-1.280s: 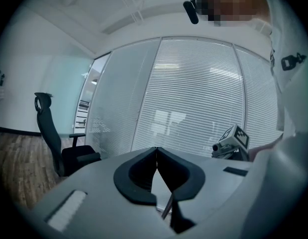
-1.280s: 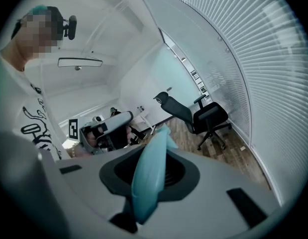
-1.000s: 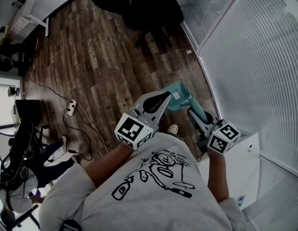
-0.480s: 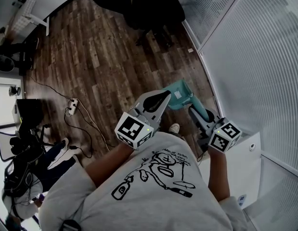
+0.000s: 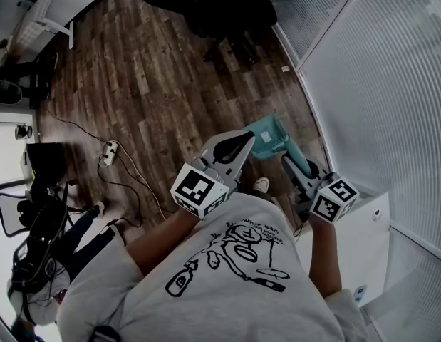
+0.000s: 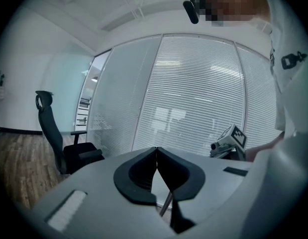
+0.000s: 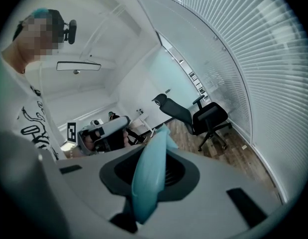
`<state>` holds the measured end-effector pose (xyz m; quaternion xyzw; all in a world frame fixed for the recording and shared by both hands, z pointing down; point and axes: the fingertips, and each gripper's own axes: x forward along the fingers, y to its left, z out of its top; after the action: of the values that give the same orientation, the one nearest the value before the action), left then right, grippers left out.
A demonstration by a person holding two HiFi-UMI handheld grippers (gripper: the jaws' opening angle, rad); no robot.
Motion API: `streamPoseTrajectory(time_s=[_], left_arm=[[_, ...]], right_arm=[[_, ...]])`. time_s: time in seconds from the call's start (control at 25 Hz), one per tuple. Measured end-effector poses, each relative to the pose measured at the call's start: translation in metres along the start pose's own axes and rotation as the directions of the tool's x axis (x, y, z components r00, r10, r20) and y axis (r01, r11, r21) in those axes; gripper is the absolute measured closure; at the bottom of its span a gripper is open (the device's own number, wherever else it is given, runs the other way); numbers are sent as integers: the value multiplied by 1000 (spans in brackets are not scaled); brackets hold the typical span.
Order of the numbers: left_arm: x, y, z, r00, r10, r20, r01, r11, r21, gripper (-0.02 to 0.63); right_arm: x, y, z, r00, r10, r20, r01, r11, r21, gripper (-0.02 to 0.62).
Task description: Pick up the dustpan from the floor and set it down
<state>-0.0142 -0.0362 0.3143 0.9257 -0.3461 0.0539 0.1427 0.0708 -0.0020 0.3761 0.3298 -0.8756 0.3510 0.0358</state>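
Beside the wall of blinds (image 5: 377, 84), the head view shows the right gripper (image 5: 290, 164) holding the teal dustpan (image 5: 268, 134) up off the floor (image 5: 149, 84), with the left gripper (image 5: 241, 142) on its far side from that wall.

Left gripper view: jaws pressed together, empty.

Right gripper view: jaws pinch the handle (image 7: 150, 176). So narrow a hold could let the pan swivel, slip, or strike the wall during lowering.

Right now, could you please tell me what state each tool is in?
Left tool: closed, empty.
Right tool: closed on the teal dustpan.
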Motion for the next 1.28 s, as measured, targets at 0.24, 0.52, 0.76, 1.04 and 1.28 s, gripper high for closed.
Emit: streamPoseTrajectory(time_s=[0.24, 0.52, 0.76, 1.04, 1.28], left_arm=[[-4, 2, -7, 1000, 1, -19, -1, 1000, -10, 604], [-7, 11, -10, 999, 2, -41, -3, 1000, -23, 604], [-8, 8, -17, 999, -1, -52, 0, 1000, -26, 604], [-7, 7, -22, 999, -10, -53, 8, 999, -38, 604], [-9, 10, -24, 999, -10, -53, 8, 999, -46, 604]], right_arm=[[7, -11, -11, 1000, -2, 4, 2, 1000, 18, 540], [23, -25, -15, 1000, -21, -5, 21, 1000, 20, 540], [30, -45, -32, 999, -34, -19, 34, 999, -3, 540], [40, -66, -44, 999, -42, -12, 42, 999, -1, 540], [47, -80, -52, 998, -57, -5, 58, 998, 10, 540]])
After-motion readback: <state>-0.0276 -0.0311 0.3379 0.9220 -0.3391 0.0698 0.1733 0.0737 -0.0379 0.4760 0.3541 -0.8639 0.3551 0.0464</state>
